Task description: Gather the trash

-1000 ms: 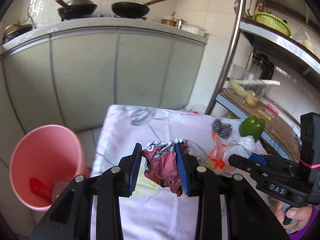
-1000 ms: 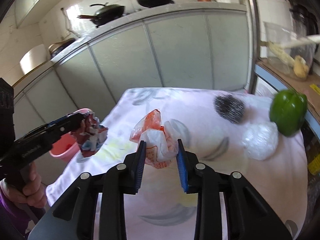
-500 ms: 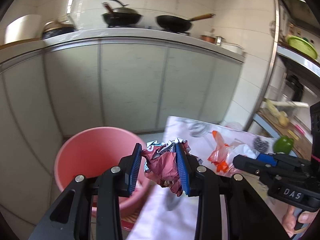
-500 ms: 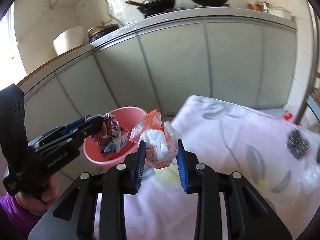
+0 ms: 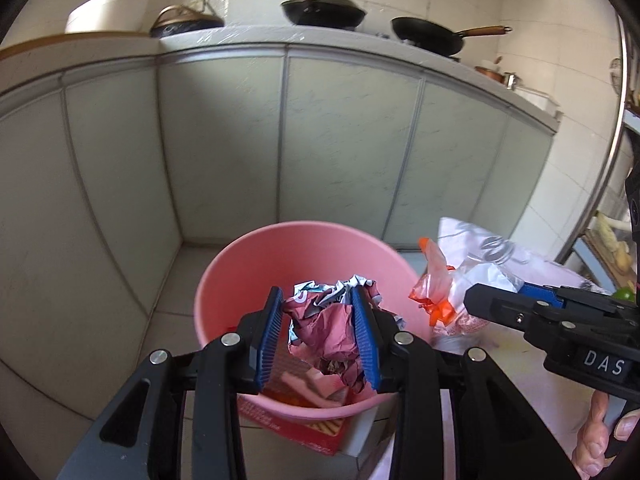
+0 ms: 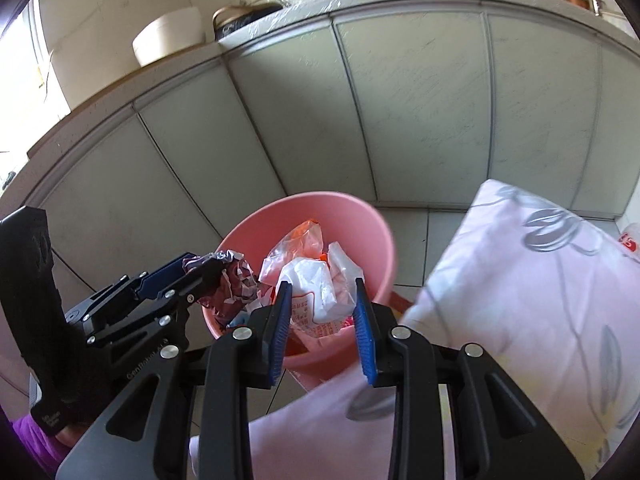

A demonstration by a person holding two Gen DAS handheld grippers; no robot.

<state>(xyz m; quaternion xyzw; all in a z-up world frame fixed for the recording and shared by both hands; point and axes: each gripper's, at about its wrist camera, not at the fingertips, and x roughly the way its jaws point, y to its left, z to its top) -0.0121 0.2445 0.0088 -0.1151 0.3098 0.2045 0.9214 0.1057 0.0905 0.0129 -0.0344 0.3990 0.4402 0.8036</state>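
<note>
- Both tools have swung off the desk since a second ago: your left tool, clenched on the crumpled maroon-and-silver foil wrapper, now hangs over the mouth of the round pink plastic bin on the floor.
- Your right tool grips the crumpled clear plastic bag with orange print; seen from the left, that bag sits near the bin's rim beside the white flower-print cloth on the desk. Let go there and it could drop on the rim or the floor.
- Light plastic drifts. Released from high up, the bag may float off towards the tiles.
- The wrapper's folds are wedged against the ribbed blue pad; open only a little and it may cling to it instead of falling.
- The tools are near each other over one small opening, so a hurried release could knock them together or tip the bin.
</note>
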